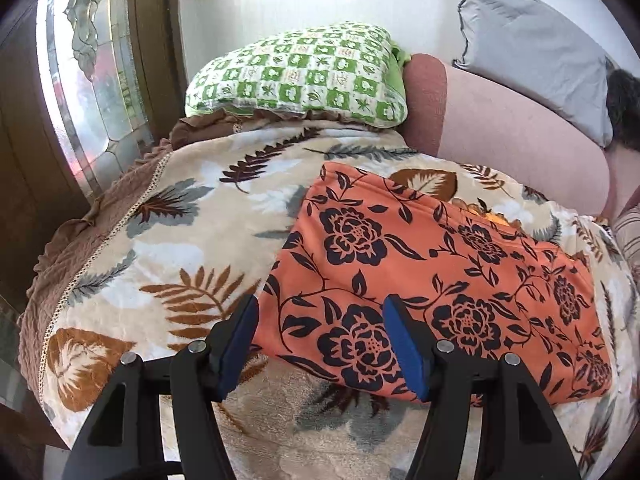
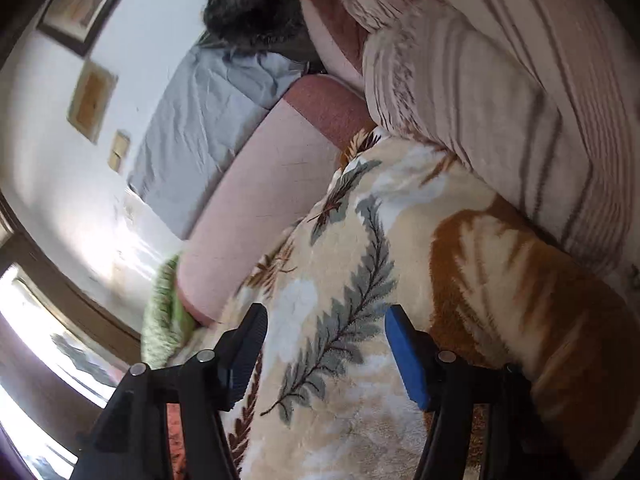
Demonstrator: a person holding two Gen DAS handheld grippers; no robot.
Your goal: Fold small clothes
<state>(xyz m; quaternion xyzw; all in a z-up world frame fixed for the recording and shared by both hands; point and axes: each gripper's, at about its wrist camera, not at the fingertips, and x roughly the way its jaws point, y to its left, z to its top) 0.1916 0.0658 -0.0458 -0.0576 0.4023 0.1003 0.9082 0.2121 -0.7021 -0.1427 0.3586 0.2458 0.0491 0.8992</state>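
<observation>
An orange garment with dark flowers (image 1: 432,276) lies folded flat on a beige leaf-print blanket (image 1: 168,240) in the left wrist view. My left gripper (image 1: 320,312) is open and empty, held over the garment's near left corner. My right gripper (image 2: 324,320) is open and empty, tilted over bare leaf-print blanket (image 2: 360,280). A sliver of the orange garment (image 2: 174,440) shows at the bottom left of the right wrist view.
A green checked pillow (image 1: 300,72) lies at the head of the bed. A pink bolster (image 1: 500,120) and a grey pillow (image 1: 532,40) lie behind the garment. A window (image 1: 80,80) is at left. A striped blanket (image 2: 500,100) lies at right.
</observation>
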